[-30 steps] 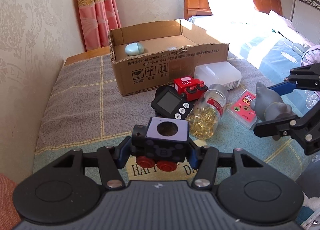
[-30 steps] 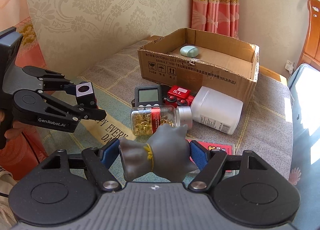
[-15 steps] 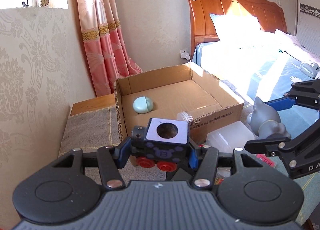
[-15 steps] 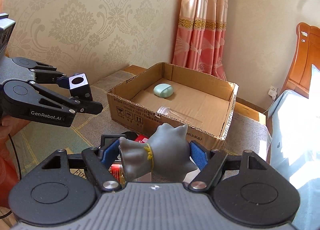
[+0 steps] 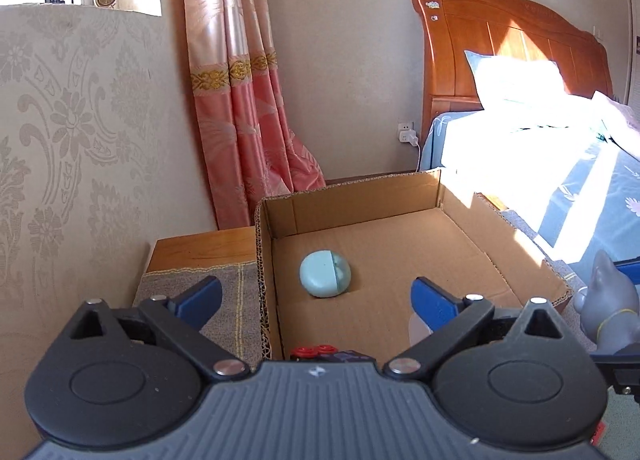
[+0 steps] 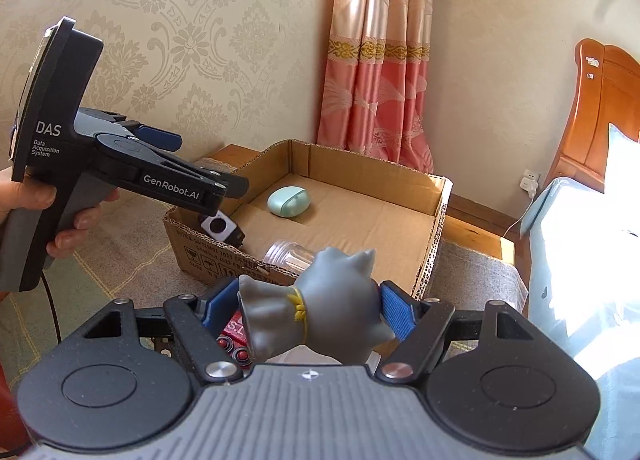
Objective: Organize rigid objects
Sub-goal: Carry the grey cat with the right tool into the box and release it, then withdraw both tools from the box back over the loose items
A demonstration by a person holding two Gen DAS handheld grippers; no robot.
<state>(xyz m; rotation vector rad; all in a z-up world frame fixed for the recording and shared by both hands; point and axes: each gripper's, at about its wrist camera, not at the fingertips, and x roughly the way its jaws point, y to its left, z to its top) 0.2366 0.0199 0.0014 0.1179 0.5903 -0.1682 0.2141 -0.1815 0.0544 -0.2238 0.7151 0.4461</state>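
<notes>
The grey cat figurine point(image 6: 320, 312) sits clamped between the blue pads point(image 6: 394, 310) of the right gripper point(image 6: 306, 310), held in the air just short of the near wall of the cardboard box point(image 6: 224, 256); in the left wrist view the same figurine point(image 5: 610, 304) shows at the right edge, beside the box's corner. Under the right gripper, a red toy with round red knobs point(image 6: 234, 340) lies on the cloth, mostly hidden by the fingers.

The left gripper point(image 5: 314, 294) hangs over the near left part of the box with its fingers spread wide and nothing between them; from the right wrist view its black body point(image 6: 176, 180) reaches over the box's left wall, a hand point(image 6: 60, 220) wrapped round its handle. Directly below it, the small dark toy train with a white top and a round hole point(image 6: 222, 228) lies inside the box against the near left corner; the left wrist camera catches only its red wheels point(image 5: 314, 350) above the gripper's housing.

A clear jar point(image 6: 290, 254) lies on its side inside the box by the near wall. Farther in, a pale green oval case point(image 5: 326, 274) rests on the box floor toward the back left. Beyond the box stand a pink curtain point(image 5: 240, 100) and a wooden headboard point(image 5: 512, 48).
</notes>
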